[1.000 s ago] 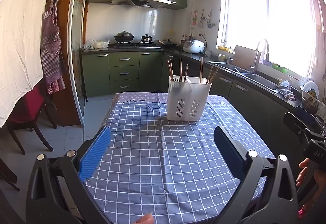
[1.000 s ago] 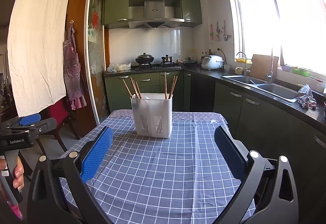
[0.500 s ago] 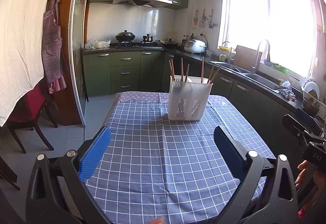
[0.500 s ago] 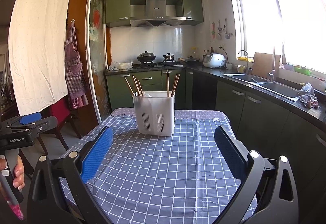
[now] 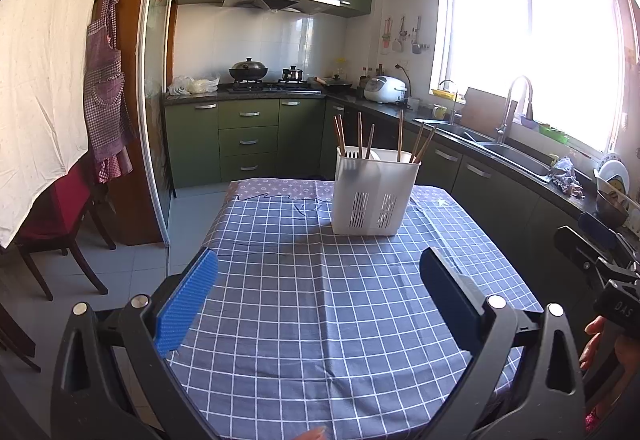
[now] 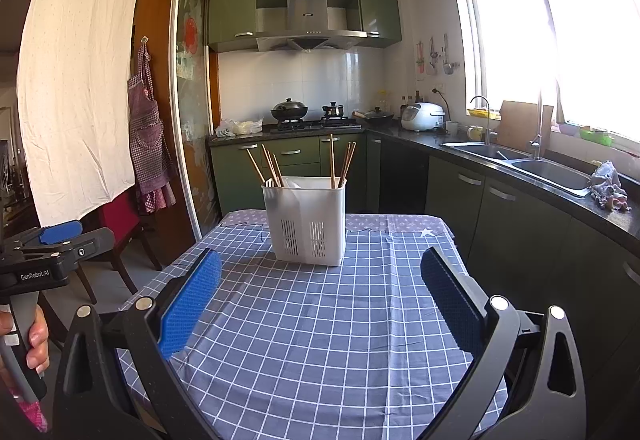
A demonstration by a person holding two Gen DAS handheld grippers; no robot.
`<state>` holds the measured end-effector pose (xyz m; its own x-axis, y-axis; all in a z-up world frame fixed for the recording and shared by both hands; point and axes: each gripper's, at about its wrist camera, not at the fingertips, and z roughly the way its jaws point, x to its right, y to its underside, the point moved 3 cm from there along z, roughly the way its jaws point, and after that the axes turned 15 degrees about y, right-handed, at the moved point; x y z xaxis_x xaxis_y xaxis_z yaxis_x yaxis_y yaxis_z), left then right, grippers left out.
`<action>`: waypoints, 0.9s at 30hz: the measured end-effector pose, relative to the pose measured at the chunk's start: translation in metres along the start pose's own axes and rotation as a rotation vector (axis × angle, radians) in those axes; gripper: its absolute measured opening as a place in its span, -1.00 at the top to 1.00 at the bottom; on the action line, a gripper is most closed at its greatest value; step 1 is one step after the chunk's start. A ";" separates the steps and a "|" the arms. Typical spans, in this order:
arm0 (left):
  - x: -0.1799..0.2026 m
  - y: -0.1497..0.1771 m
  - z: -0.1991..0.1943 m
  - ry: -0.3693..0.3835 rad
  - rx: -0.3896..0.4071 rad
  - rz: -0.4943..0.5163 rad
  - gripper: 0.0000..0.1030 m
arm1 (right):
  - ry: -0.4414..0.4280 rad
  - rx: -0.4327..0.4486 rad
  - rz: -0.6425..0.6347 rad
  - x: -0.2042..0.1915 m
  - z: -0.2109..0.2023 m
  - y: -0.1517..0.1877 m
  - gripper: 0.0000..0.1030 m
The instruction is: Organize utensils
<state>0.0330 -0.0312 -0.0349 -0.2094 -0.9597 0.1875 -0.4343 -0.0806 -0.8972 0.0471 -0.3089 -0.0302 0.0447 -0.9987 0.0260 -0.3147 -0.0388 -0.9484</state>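
Standing upright in the white slotted caddy (image 6: pixel 306 220) at the far end of the checked tablecloth (image 6: pixel 312 340), the wooden chopsticks (image 6: pixel 340 164) look light, stiff and thin, best pinched near their exposed upper ends. Both the left gripper (image 5: pixel 320 304) and right gripper (image 6: pixel 320 304) hang wide open and empty. Open cloth lies between them and the caddy, which probably tips easily, and the table's edges fall away on both sides.

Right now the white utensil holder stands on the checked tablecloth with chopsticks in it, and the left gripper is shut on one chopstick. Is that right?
Not quite. The left gripper is open and holds nothing, as the left wrist view shows. The rest is right: the white utensil holder stands on the checked tablecloth with the chopsticks in it.
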 end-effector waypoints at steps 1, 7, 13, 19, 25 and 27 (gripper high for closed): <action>0.000 0.000 0.000 -0.001 0.000 0.001 -0.87 | -0.001 -0.001 0.000 0.000 0.000 0.000 -0.91; 0.001 0.000 0.000 -0.003 -0.001 0.004 -0.87 | -0.006 -0.001 -0.001 -0.001 0.002 0.002 -0.91; 0.001 0.001 -0.001 0.000 0.002 -0.001 -0.87 | -0.007 -0.003 -0.002 -0.001 0.003 0.003 -0.91; 0.003 0.002 -0.002 -0.011 0.001 0.009 -0.87 | -0.008 -0.005 -0.005 -0.001 0.003 0.004 -0.91; 0.002 0.000 -0.002 -0.017 0.000 0.011 -0.87 | -0.011 -0.011 -0.008 -0.001 0.007 0.005 -0.91; 0.002 0.000 -0.002 -0.018 -0.001 0.008 -0.87 | -0.012 -0.012 -0.010 -0.001 0.007 0.005 -0.91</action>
<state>0.0306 -0.0322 -0.0334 -0.1969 -0.9651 0.1729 -0.4338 -0.0724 -0.8981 0.0525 -0.3079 -0.0375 0.0593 -0.9977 0.0314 -0.3258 -0.0490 -0.9442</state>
